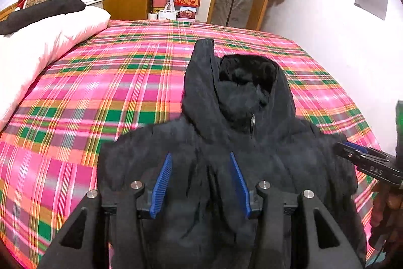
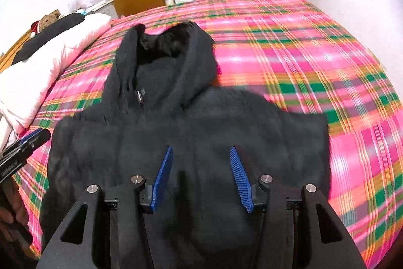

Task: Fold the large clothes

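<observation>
The bed [image 1: 126, 82], spread with a pink, green and orange plaid sheet, takes up most of the room. A white quilt [image 1: 37, 42] is heaped along its edge at ten o'clock, with a dark garment [image 1: 42, 9] lying on top of it.

On the sheet lies the black hooded jacket [image 1: 226, 143], front up, zipper closed as far as I can see, hood [image 1: 239, 82] pointing to twelve o'clock toward the wardrobe and the stacked boxes. Its body looks squared off: no sleeve shows trailing out at either side, so I judge the sleeves are already turned in or tucked under, though the dark fabric hides the layers. The hood is unfolded, and the body has not been doubled over lengthwise. I would say the job is around its middle, with the hood and the final fold or two left.

The left tongs [image 1: 200, 178] hang just above the jacket's chest, released, blue pads apart with nothing between them. The hood sits at twelve o'clock from them and the zipper pull [image 1: 252, 122] at about one o'clock. The right tongs [image 2: 201, 173] hover over the same chest area, likewise spread wide and empty; from them the hood is at eleven o'clock. Whether either pair touches the fabric, I cannot tell.
</observation>
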A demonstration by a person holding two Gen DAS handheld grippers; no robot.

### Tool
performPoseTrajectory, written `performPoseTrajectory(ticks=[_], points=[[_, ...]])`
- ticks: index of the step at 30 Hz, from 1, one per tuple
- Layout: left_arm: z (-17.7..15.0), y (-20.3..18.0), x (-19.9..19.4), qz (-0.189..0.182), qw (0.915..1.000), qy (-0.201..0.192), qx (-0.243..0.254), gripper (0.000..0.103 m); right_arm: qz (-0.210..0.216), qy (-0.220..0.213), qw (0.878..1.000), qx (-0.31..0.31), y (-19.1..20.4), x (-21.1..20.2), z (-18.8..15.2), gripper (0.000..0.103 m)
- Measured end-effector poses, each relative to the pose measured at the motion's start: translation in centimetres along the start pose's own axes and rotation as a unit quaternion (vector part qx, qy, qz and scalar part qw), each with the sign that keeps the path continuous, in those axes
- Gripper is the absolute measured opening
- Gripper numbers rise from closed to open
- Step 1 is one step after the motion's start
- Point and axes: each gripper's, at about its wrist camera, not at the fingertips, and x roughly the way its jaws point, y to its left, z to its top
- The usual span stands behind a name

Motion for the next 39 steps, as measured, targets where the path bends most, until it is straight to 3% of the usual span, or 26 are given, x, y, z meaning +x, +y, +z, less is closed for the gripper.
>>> performPoseTrajectory(ticks=[12, 22, 23, 24, 25, 27, 32, 39], points=[[10.2, -1.8, 11.5, 0.002, 0.9994, 0.026, 0.023, 0.051, -0.005, 0.0, 1.0, 0.008, 0.5, 8.8, 10.1, 0.049], [12.7, -2.9, 19.5, 0.055, 0.9958, 0.041, 0.06, 0.052, -0.043, 0.021, 0.999, -0.005, -0.2, 14.9, 14.8, 0.048], [12.8, -2.9, 19.6, 0.056, 0.9957, 0.038, 0.063, 0.046, -0.045, 0.023, 0.999, -0.006, -0.3, 15.0, 14.9, 0.034], [12.8, -2.8, 19.8, 0.053, 0.996, 0.038, 0.061, 0.025, -0.039, 0.026, 0.999, -0.006, -0.3, 15.0, 14.8, 0.012], [12.8, -2.7, 19.9, 0.047, 0.9964, 0.044, 0.055, 0.009, -0.036, 0.026, 0.999, -0.007, -0.2, 14.9, 14.8, 0.012], [12.5, -2.5, 19.0, 0.035, 0.9977, 0.034, 0.046, 0.005, -0.031, 0.009, 0.999, -0.022, 0.2, 13.4, 14.5, 0.009], [12.0, -2.7, 14.3, 0.026, 0.9984, -0.009, 0.049, 0.003, -0.003, -0.026, 0.999, -0.018, 0.6, 8.2, 13.8, 0.009], [10.0, -1.7, 4.2, -0.016, 0.9977, -0.063, 0.021, 0.003, 0.024, -0.067, 0.997, -0.011, 1.5, -0.3, 10.3, 0.009]])
